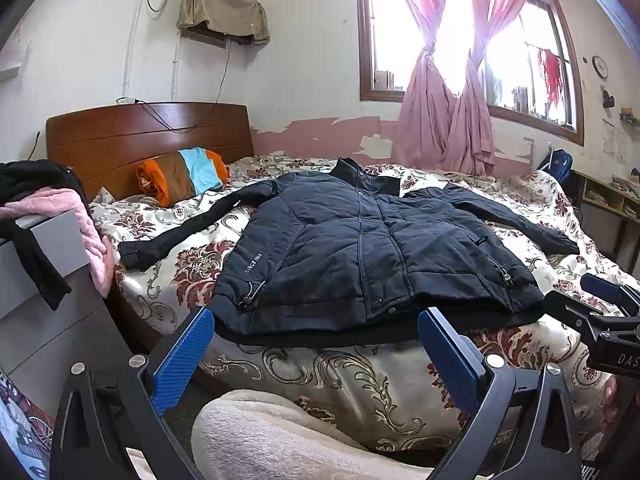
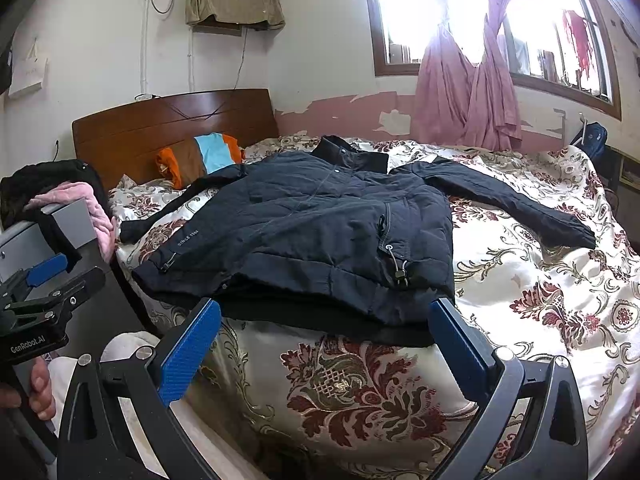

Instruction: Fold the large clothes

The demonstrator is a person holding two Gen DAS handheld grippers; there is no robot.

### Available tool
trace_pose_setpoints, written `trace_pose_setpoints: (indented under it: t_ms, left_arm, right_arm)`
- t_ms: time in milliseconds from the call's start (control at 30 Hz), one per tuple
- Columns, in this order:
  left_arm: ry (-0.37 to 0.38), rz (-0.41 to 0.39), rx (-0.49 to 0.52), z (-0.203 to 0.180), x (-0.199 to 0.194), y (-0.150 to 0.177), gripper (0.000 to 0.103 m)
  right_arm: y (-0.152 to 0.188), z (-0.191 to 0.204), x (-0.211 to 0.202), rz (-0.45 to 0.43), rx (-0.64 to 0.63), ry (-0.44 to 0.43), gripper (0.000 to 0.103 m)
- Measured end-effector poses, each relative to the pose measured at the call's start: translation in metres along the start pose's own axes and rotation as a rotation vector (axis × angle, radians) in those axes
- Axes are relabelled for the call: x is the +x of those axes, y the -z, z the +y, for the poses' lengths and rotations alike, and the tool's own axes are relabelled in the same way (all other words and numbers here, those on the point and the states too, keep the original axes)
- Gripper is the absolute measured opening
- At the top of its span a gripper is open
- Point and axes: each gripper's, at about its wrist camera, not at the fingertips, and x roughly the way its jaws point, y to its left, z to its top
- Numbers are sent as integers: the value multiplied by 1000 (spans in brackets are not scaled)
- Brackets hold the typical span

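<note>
A dark navy padded jacket (image 1: pixel 360 248) lies flat and face up on the floral bedspread (image 1: pixel 192 264), collar toward the far wall, both sleeves spread out to the sides. It also shows in the right wrist view (image 2: pixel 320 232). My left gripper (image 1: pixel 316 320) is open and empty, just short of the jacket's hem at the bed's near edge. My right gripper (image 2: pixel 326 312) is open and empty, also at the hem, further right. The right gripper shows at the right edge of the left wrist view (image 1: pixel 608 312), and the left gripper at the left edge of the right wrist view (image 2: pixel 44 284).
A wooden headboard (image 1: pixel 148 136) and a striped orange, brown and blue pillow (image 1: pixel 184 176) stand at the bed's left end. A grey cabinet (image 1: pixel 44 280) draped with pink and black clothes is at the left. Pink curtains (image 1: pixel 448 120) hang at the window behind.
</note>
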Motion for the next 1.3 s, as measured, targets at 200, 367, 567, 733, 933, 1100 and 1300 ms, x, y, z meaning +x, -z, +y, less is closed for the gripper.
trace_pose_setpoints:
  t_ms: [200,367,567,733,933,1100,1300]
  left_arm:
    - [24,48,-27,2,10,-5,103]
    - [43,99,-70,0,30,-26,103]
    - [52,258,-89,-24,84,-52,103]
    - [153,363,-141,-45,135,-70,103]
    - [180,313,-85,-85,200,-116,103]
    - [227,284,-55,-126,275,-148,103]
    - [334,391,-116,-167,350,-159,103]
  right_arm:
    - [-4,-12,-6,-51,24,60,102]
    - [-11,-51,0,-75,79,123,102]
    - [-23,-122,20,-65,148,250,102]
    - [-31,-192,55,-28,227,298,102]
    - [-47,-285,115,12,394,287,102]
    - [-49,-355,165,63,607,337,102]
    - [-47,-407,212,37,834,304,102]
